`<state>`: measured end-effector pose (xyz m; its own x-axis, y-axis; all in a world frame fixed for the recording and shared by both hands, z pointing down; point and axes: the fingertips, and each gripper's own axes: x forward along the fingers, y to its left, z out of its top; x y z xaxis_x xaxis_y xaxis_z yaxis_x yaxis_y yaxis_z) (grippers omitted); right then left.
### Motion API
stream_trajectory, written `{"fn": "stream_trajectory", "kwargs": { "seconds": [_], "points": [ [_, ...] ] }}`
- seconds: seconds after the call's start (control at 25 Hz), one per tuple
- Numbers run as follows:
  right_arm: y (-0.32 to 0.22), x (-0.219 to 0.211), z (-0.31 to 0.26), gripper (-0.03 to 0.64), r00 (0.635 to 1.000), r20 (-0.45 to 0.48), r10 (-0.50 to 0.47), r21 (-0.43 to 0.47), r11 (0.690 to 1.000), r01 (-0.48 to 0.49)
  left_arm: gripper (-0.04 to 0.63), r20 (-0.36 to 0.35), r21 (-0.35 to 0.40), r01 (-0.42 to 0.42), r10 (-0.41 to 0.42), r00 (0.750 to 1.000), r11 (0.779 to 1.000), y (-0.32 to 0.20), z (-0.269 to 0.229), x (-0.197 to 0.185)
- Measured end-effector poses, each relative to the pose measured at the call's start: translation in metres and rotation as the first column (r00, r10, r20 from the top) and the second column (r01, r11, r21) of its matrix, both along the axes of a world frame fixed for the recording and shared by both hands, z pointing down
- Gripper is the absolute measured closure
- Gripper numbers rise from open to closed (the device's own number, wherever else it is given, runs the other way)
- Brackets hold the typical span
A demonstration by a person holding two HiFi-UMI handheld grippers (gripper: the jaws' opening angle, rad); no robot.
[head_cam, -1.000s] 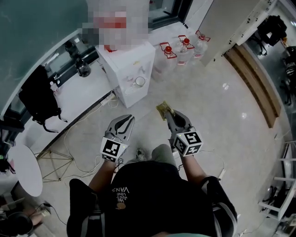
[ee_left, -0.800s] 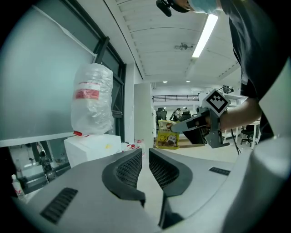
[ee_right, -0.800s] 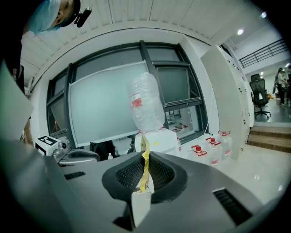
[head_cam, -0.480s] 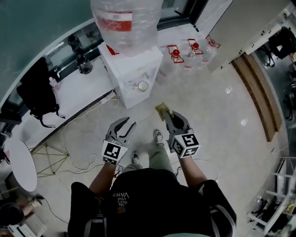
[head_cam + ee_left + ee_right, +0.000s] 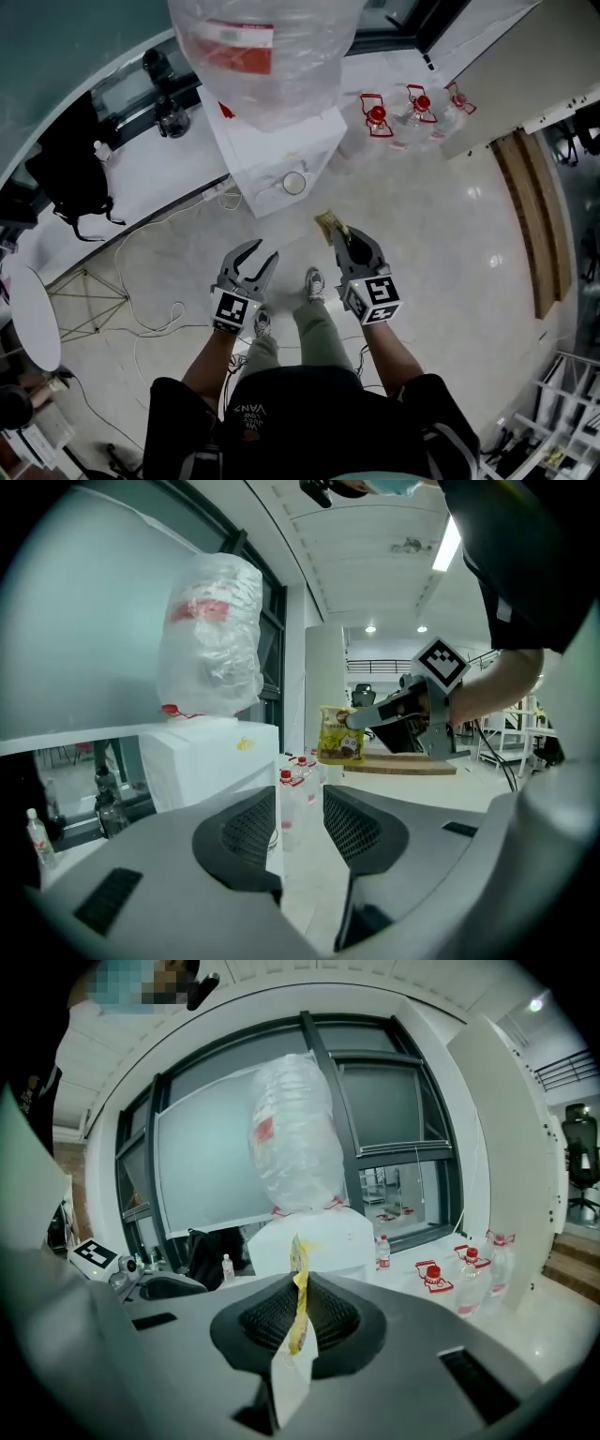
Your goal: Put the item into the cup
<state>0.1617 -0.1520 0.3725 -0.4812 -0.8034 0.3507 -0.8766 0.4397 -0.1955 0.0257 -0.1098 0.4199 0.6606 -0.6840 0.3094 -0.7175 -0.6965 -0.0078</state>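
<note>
A small white cup (image 5: 294,183) stands in the recess of a white water dispenser (image 5: 267,150) that carries a big plastic-wrapped bottle (image 5: 262,47). My right gripper (image 5: 342,236) is shut on a yellow snack packet (image 5: 329,222), held in the air short of the dispenser. In the right gripper view the packet (image 5: 299,1302) stands edge-on between the pads of the right gripper (image 5: 300,1321). My left gripper (image 5: 261,253) hangs beside it over the floor, its jaws opening with nothing between them. The left gripper view shows the left gripper (image 5: 302,808) open, and the packet (image 5: 339,733) ahead of it.
Water bottles with red caps (image 5: 412,108) stand on the floor right of the dispenser. A white counter (image 5: 141,187) with a black bag (image 5: 70,178) runs along the left. Cables (image 5: 141,281) trail on the floor. A wooden step (image 5: 530,225) lies far right.
The left jaws have gone from shut to open. The person has walked toward the dispenser, which now sits closer to both grippers. The right gripper still holds the packet.
</note>
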Motion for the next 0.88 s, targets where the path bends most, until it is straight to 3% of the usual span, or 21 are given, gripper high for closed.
{"fn": "stream_trajectory", "kwargs": {
  "seconds": [0.28,0.56,0.88],
  "points": [
    [-0.049,-0.003,0.055,0.563,0.996,-0.032,-0.083,-0.014,0.996,0.083,0.439,-0.009,-0.029,0.090,-0.090,0.996,0.996,-0.043,0.054,0.006],
    [-0.079,-0.013,0.113,0.563,0.991,-0.043,-0.125,-0.026,0.992,0.124,0.424,0.048,-0.043,0.147,-0.145,0.988,0.988,-0.064,0.120,0.000],
    [-0.115,-0.034,0.174,0.563,0.987,-0.072,-0.146,0.001,0.989,0.146,0.388,0.048,-0.023,0.145,-0.144,0.988,0.989,-0.097,0.189,-0.011]
  ]
}}
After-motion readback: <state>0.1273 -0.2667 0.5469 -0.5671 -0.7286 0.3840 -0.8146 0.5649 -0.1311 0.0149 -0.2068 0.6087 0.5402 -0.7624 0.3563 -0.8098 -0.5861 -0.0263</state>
